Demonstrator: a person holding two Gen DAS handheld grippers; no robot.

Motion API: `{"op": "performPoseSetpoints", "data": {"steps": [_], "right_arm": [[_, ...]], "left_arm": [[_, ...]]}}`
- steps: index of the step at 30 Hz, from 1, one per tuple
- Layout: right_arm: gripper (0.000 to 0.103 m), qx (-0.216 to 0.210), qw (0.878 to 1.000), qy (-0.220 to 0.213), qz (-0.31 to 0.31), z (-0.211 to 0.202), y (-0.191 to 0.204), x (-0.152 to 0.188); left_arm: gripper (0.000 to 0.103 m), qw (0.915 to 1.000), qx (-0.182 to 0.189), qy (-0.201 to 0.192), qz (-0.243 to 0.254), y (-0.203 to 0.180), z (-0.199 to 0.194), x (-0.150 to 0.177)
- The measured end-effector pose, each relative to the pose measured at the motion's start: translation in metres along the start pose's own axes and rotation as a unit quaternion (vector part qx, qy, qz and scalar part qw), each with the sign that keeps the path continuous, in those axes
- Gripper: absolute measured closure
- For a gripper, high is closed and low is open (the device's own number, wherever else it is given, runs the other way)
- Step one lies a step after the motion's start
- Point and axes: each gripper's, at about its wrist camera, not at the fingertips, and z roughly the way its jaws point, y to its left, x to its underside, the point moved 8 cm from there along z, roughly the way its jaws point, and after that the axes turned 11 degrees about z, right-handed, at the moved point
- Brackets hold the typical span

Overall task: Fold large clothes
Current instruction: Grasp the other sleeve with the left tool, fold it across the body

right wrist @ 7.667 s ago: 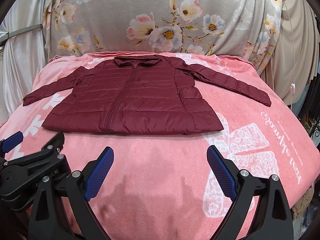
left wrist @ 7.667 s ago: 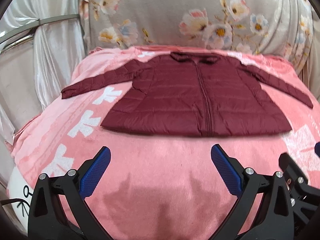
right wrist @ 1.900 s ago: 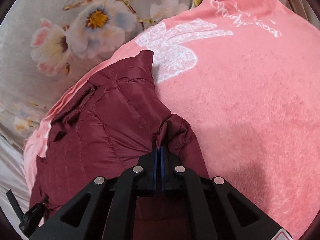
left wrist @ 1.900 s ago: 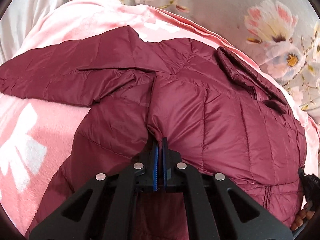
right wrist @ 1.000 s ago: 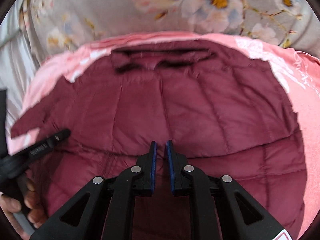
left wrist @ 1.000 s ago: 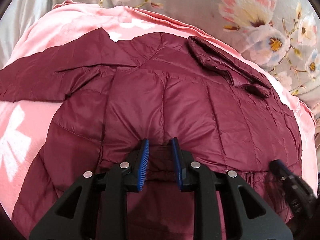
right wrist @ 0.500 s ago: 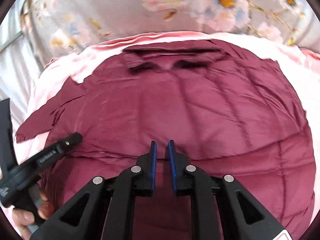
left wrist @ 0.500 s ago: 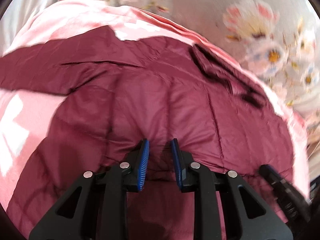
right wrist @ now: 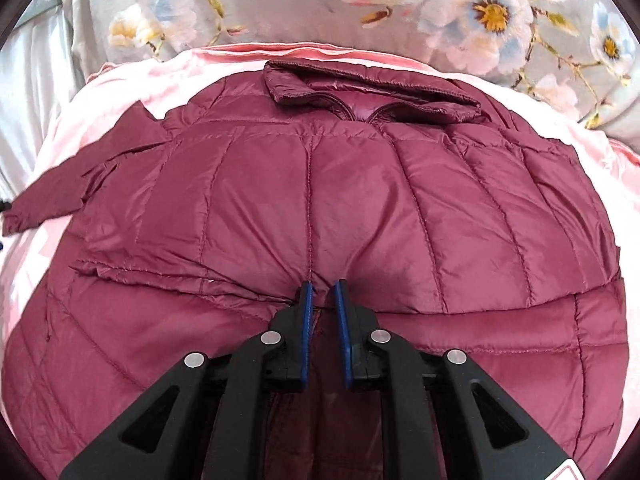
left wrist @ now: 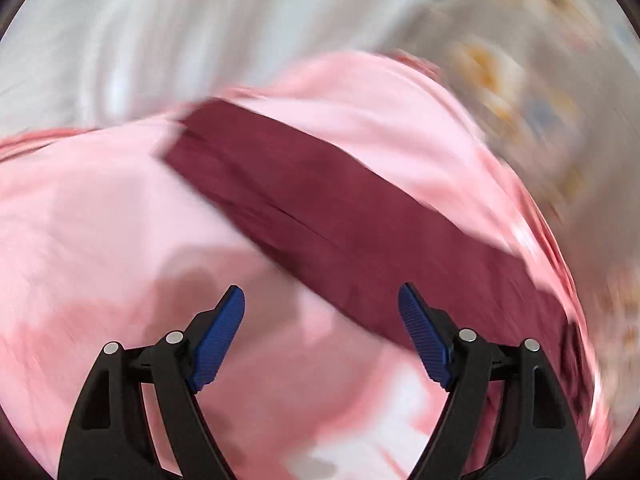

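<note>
Gaping left tool [left wrist: 321, 336], seemingly empty

A soft pink fuzzy blanket [right wrist: 600, 152] covers the bed. Behind it hangs a grey cloth with big flowers [right wrist: 460, 4] and a shiny white curtain [left wrist: 160, 40].

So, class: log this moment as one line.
left tongs: open, empty | right tongs: narrowly open over jacket | sleeve: on blanket

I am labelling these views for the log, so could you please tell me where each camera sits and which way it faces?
Left wrist: on the left gripper, fingers spread wide, looking down along the jacket's sleeve on the pink blanket; heavily blurred.
Right wrist: on the right gripper, fingers narrowly apart over the folded jacket, facing its collar and the floral cloth.
Shared: jacket and blanket.
</note>
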Motion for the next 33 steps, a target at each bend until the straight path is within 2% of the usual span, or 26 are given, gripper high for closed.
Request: {"op": "performPoseSetpoints", "data": {"steps": [4, 9, 10, 11, 12, 13, 14, 16, 19, 22, 25, 26, 29, 33], "right_arm": [[0.089, -0.001, 1.0, -0.003, 0.009, 0.0, -0.002, -0.001], [0.089, 0.005, 1.0, -0.008, 0.012, -0.002, -0.003, -0.001], [0.088, 0.005, 1.0, -0.009, 0.015, -0.003, -0.004, -0.001], [0.087, 0.005, 1.0, -0.013, 0.02, -0.004, -0.006, -0.002], [0.085, 0.006, 0.999, -0.02, 0.027, -0.007, -0.009, -0.003], [0.085, 0.008, 0.999, -0.031, 0.035, -0.012, -0.012, -0.004], [0.083, 0.01, 0.998, -0.048, 0.045, -0.02, -0.016, -0.005], [0.081, -0.002, 0.995, -0.083, 0.062, -0.041, -0.02, -0.005], [0.081, -0.04, 0.991, -0.11, 0.071, -0.073, -0.016, 0.009], [0.081, -0.06, 0.991, -0.112, 0.052, -0.097, -0.008, 0.036], [0.08, -0.064, 0.991, -0.111, 0.039, -0.112, -0.008, 0.058], [0.08, -0.064, 0.991, -0.111, 0.037, -0.117, -0.009, 0.065], [0.079, -0.07, 0.991, -0.103, 0.039, -0.126, -0.012, 0.083], [0.075, -0.081, 0.99, -0.097, 0.056, -0.132, -0.027, 0.097]], "left_arm": [[0.026, 0.9988, -0.024, -0.008, -0.043, 0.055, 0.019, -0.025], [0.028, 0.9961, -0.002, 0.0, -0.088, 0.077, 0.043, -0.03], [0.031, 0.996, -0.005, -0.007, -0.089, 0.077, 0.043, -0.032], [0.046, 0.9965, -0.006, -0.01, -0.083, 0.074, 0.045, -0.035], [0.057, 0.9972, 0.001, -0.007, -0.074, 0.07, 0.046, -0.037], [0.079, 0.9981, 0.003, 0.002, -0.062, 0.063, 0.049, -0.038], [0.096, 0.9986, 0.004, 0.006, -0.052, 0.056, 0.049, -0.04], [0.099, 0.9997, 0.006, -0.01, -0.023, 0.032, 0.035, -0.046], [0.1, 0.9969, 0.017, -0.061, 0.046, -0.022, -0.007, -0.056], [0.101, 0.9847, 0.049, -0.114, 0.122, -0.094, -0.06, -0.056], [0.101, 0.9625, 0.102, -0.154, 0.199, -0.182, -0.115, -0.039], [0.101, 0.9566, 0.115, -0.159, 0.215, -0.203, -0.127, -0.032], [0.1, 0.9308, 0.181, -0.158, 0.276, -0.291, -0.162, 0.007], [0.1, 0.9023, 0.232, -0.145, 0.333, -0.373, -0.18, 0.065]]}}
